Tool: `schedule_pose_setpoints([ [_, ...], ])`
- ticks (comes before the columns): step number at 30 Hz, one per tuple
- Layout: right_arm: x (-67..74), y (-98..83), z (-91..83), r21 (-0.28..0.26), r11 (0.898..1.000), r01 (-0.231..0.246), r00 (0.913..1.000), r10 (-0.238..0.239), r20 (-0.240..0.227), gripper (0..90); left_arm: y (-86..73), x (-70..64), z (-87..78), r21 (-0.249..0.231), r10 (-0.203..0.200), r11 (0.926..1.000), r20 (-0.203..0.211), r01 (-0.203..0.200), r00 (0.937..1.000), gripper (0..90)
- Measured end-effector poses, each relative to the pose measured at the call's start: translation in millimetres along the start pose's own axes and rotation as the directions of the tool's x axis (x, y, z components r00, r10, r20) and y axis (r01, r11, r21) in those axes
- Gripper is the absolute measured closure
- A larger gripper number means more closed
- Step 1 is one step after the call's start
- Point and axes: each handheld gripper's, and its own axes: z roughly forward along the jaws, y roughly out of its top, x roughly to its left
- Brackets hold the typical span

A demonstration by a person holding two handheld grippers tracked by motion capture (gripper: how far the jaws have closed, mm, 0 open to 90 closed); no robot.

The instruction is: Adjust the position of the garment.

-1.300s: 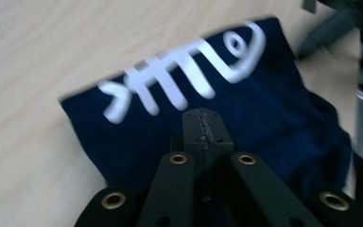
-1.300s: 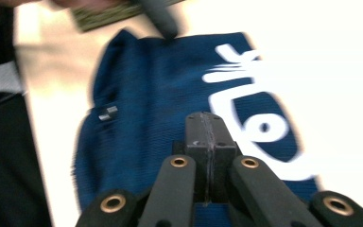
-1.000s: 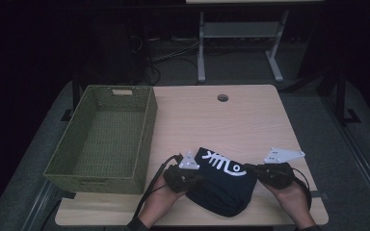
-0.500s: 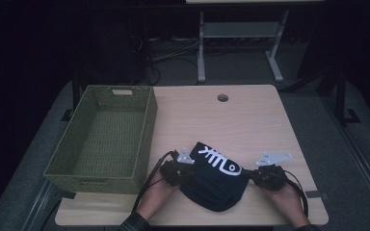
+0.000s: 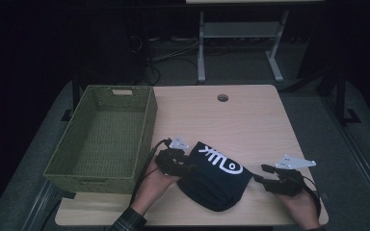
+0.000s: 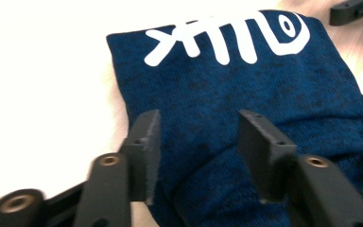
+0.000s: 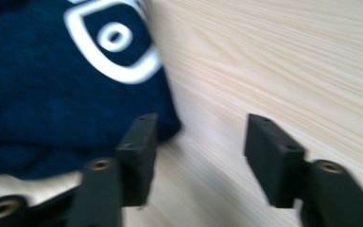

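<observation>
A folded dark blue garment (image 5: 217, 185) with a white fish-bone print lies on the wooden table (image 5: 250, 120) near its front edge. My left gripper (image 5: 189, 168) is at the garment's left side. In the left gripper view its jaws (image 6: 198, 127) have just been opening and stand apart over the blue fabric (image 6: 246, 80), not pressing it. My right gripper (image 5: 259, 177) is just off the garment's right edge. Its jaws (image 7: 201, 127) have also just been opening, with bare wood (image 7: 288, 71) between them and the cloth (image 7: 38, 94) beside the left jaw.
A green woven basket (image 5: 150, 120) stands at the table's left side, with nothing seen in it. A round cable hole (image 5: 222, 98) sits near the far edge. Beyond the table are a dark floor, cables and a white frame (image 5: 201, 48).
Both grippers gripped the garment's sides before; now their jaws are apart. The right hand has drawn back to the right, off the cloth. The garment rests on the table, turned slightly.
</observation>
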Motion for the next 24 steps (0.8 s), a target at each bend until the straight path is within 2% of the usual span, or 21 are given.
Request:
schedule_pose_setpoints([
  [1,0.0,0.0,0.0,0.0,1.0,0.0,1.0,0.0,0.0,42.5,0.0,0.0,0.0,0.0,0.0,1.0,0.0,0.0,1.0,47.3],
  [2,-4.0,-7.7,-3.7,-0.006,1.0,-0.002,0.999,0.002,0.045,36.6,2.1,3.2,2.0,-0.006,-0.018,0.9998,0.002,0.018,0.9998,44.2],
  [3,-4.0,-7.7,-3.7,-0.006,1.0,-0.002,0.999,0.002,0.045,36.6,2.1,3.2,2.0,-0.006,-0.018,0.9998,0.002,0.018,0.9998,42.5],
  [4,-8.4,-13.8,-5.9,0.001,1.0,-0.026,0.9972,0.026,0.07,28.7,4.3,7.4,4.8,0.004,-0.018,0.9998,0.004,0.018,0.9998,38.5],
  [6,-12.1,-18.6,-5.3,0.024,0.999,-0.036,0.9936,0.033,0.108,23.7,6.2,11.5,8.9,0.007,-0.029,0.9996,0.006,0.029,0.9996,33.5],
  [8,-16.5,-22.2,-3.2,0.045,0.997,-0.057,0.9912,0.051,0.122,17.2,8.0,15.5,13.2,0.016,-0.032,0.9994,0.005,0.032,0.9995,27.0],
  [11,-19.8,-23.7,0.0,0.065,0.995,-0.073,0.9883,0.063,0.138,14.4,10.1,18.6,17.1,0.021,-0.025,0.9995,-0.001,0.025,0.9997,22.2],
  [12,-21.6,-24.7,2.9,0.076,0.994,-0.078,0.9859,0.065,0.154,12.8,11.3,20.3,19.7,0.023,-0.025,0.9994,0.001,0.024,0.9997,18.1],
  [21,-22.5,-24.5,4.7,0.081,0.993,-0.083,0.984,0.069,0.164,9.1,10.8,26.7,31.2,0.027,-0.034,0.999,-0.015,0.034,0.9993,16.3],
  [24,-22.5,-24.5,4.7,0.081,0.993,-0.083,0.9842,0.069,0.163,9.1,8.3,28.5,39.3,0.045,-0.037,0.9983,-0.016,0.038,0.9992,15.3],
])
